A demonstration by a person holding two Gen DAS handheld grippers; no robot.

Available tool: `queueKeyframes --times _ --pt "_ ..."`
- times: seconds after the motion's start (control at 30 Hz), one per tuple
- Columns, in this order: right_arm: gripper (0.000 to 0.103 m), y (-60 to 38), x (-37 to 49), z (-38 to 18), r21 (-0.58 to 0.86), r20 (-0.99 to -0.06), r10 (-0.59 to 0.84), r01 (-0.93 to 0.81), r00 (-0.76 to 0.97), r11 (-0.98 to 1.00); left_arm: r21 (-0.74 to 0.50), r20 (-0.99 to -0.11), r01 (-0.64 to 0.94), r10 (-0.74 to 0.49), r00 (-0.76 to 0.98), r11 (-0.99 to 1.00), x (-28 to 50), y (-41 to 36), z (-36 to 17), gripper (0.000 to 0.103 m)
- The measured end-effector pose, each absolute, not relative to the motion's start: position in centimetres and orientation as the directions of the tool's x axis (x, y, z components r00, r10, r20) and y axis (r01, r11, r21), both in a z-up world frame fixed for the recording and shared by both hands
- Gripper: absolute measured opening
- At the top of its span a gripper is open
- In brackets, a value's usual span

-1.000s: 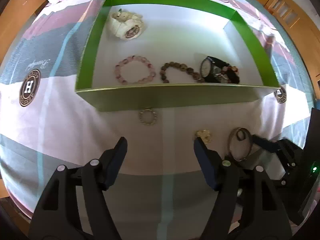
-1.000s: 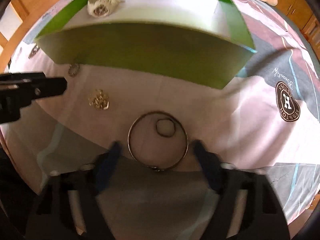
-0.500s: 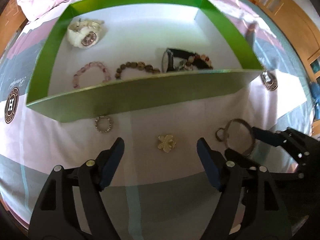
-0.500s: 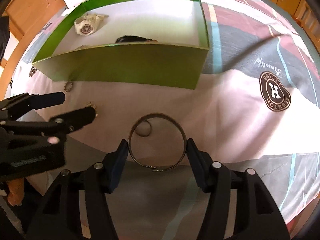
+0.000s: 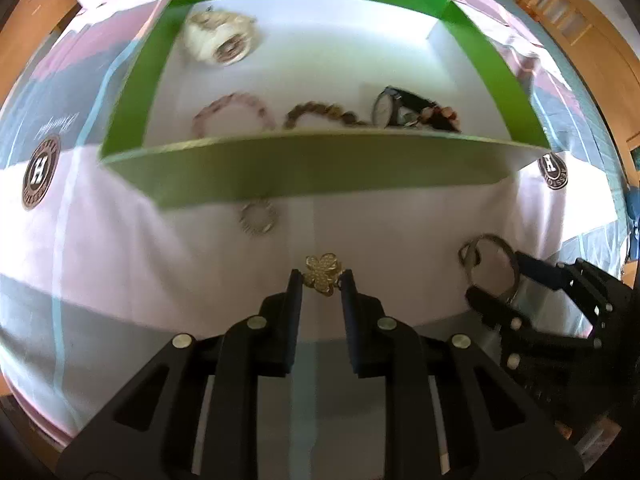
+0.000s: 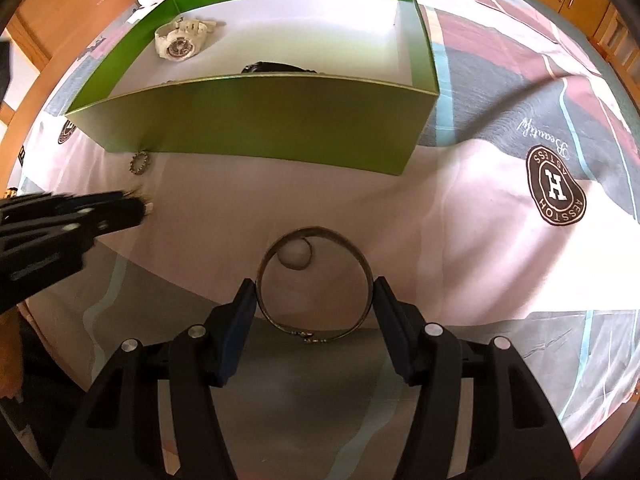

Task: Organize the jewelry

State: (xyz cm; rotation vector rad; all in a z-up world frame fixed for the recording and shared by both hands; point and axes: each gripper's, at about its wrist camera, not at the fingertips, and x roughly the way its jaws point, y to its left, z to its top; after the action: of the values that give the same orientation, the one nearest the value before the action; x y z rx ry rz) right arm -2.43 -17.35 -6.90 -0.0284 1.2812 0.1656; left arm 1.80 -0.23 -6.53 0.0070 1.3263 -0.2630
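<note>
A gold flower brooch (image 5: 322, 275) lies on the bedspread between the fingertips of my left gripper (image 5: 322, 280). Its jaws are closing and the pads touch the brooch on both sides. A thin metal bangle (image 6: 314, 280) lies flat with my right gripper (image 6: 314, 296) shut on it, one pad on each side. A small ring (image 6: 295, 255) rests inside the bangle's far edge. The green box (image 5: 320, 160) stands just beyond and holds a white watch (image 5: 220, 38), a pink bead bracelet (image 5: 234, 112), a brown bead bracelet (image 5: 320, 111) and a black watch (image 5: 396, 110).
A small beaded ring (image 5: 258, 218) lies on the cloth against the box's near wall. The bedspread (image 6: 480, 240) is pink, grey and maroon with round brown logos. Wooden furniture (image 5: 580, 40) stands to the right. My left gripper (image 6: 136, 208) reaches in beside the right one.
My left gripper moved over the flower brooch and its jaws came together on it. The right gripper's jaws narrowed onto the bangle and have stayed there.
</note>
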Motion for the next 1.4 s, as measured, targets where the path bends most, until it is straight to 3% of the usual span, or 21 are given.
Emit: queueKeyframes --times 0.2,0.33,0.47,0.73,0.8,0.83,0.87,1.4 --pt "0.06 -16.3 -2.0 -7.6 0.048 -0.96 0.089 -0.158 0.265 0.986 -0.104 -0.969 0.188 -0.143 0.204 0.977 0.4 0.2 -7.6 0.022" --pt "0.061 -15.7 -1.9 -7.6 0.022 -0.958 0.071 -0.176 0.278 0.984 -0.094 -0.964 0.218 -0.144 0.224 0.971 0.3 -0.4 -7.4 0.041" --pt "0.068 -15.6 -1.9 -7.9 0.009 -0.955 0.059 -0.171 0.29 0.985 -0.088 -0.956 0.219 -0.143 0.254 0.972 0.4 -0.4 -6.8 0.042" --pt "0.07 -15.7 -2.1 -8.1 0.004 -0.954 0.053 -0.166 0.294 0.986 -0.033 -0.963 0.208 -0.087 0.253 0.978 1.2 -0.7 -8.1 0.042" --pt "0.07 -15.6 -2.2 -8.1 0.001 -0.954 0.052 -0.171 0.294 0.985 -0.014 -0.961 0.208 -0.071 0.267 0.978 1.2 -0.9 -8.0 0.035" --pt "0.068 -15.7 -2.3 -8.1 0.005 -0.954 0.057 -0.174 0.295 0.985 -0.001 -0.96 0.204 -0.058 0.275 0.979 1.2 -1.0 -8.0 0.026" --pt "0.06 -15.6 -2.5 -8.0 0.011 -0.953 0.064 -0.179 0.297 0.984 0.007 -0.959 0.198 -0.049 0.279 0.98 1.3 -1.2 -8.0 0.024" --pt "0.06 -15.7 -2.8 -7.2 0.035 -0.939 0.091 -0.172 0.33 0.985 0.03 -0.942 0.178 -0.032 0.335 0.984 -0.4 -1.0 -6.4 0.024"
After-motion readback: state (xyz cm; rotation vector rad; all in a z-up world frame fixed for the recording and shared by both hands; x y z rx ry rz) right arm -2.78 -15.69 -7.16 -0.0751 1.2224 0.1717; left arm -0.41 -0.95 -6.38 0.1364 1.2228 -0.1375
